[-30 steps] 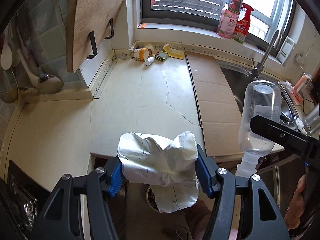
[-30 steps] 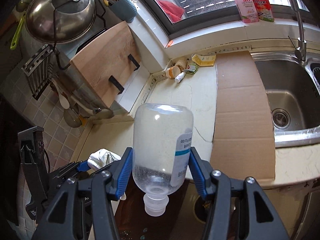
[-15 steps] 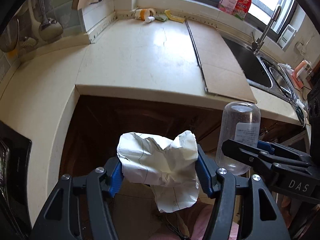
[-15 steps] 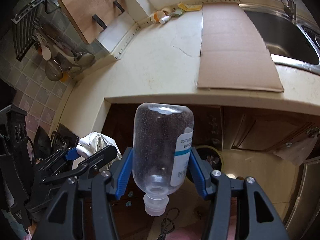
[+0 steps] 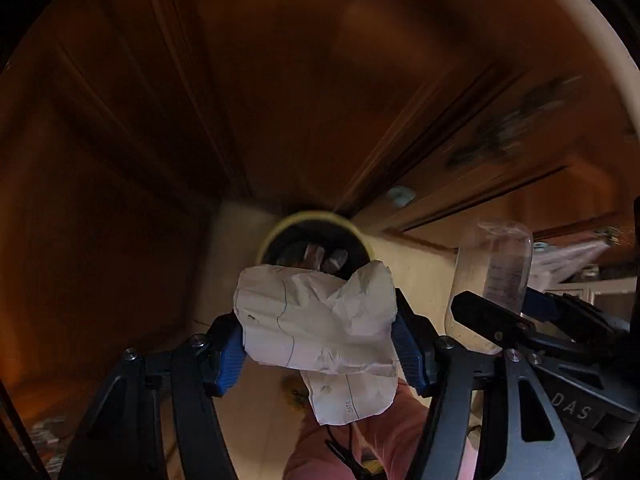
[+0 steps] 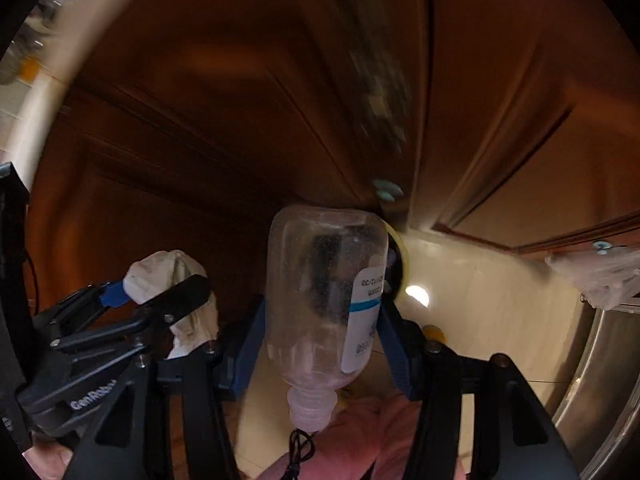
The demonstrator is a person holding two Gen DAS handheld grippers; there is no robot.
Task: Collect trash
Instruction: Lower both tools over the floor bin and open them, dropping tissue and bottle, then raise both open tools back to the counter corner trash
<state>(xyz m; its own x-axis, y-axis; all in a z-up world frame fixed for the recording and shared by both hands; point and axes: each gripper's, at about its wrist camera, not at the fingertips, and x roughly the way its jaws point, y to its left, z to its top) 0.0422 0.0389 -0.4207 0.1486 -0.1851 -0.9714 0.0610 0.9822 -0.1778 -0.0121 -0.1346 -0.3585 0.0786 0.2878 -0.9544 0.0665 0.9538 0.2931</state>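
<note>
My left gripper is shut on a crumpled white paper, held above the floor. Just beyond it stands a round bin with a yellow rim and some trash inside. My right gripper is shut on a clear plastic bottle, neck toward me, with a white label and a blue stripe. The bottle hides most of the bin; only a piece of the yellow rim shows. The right gripper and bottle sit right of the paper. The left gripper and paper show in the right wrist view.
Dark brown cabinet doors fill the upper view, blurred by motion. The beige floor runs right. A plastic bag hangs at the right by a steel appliance front. The counter edge curves at upper left.
Both grippers dropped from counter height to below the counter edge, facing the cabinet doors and floor bin. The paper and bottle stay gripped.
</note>
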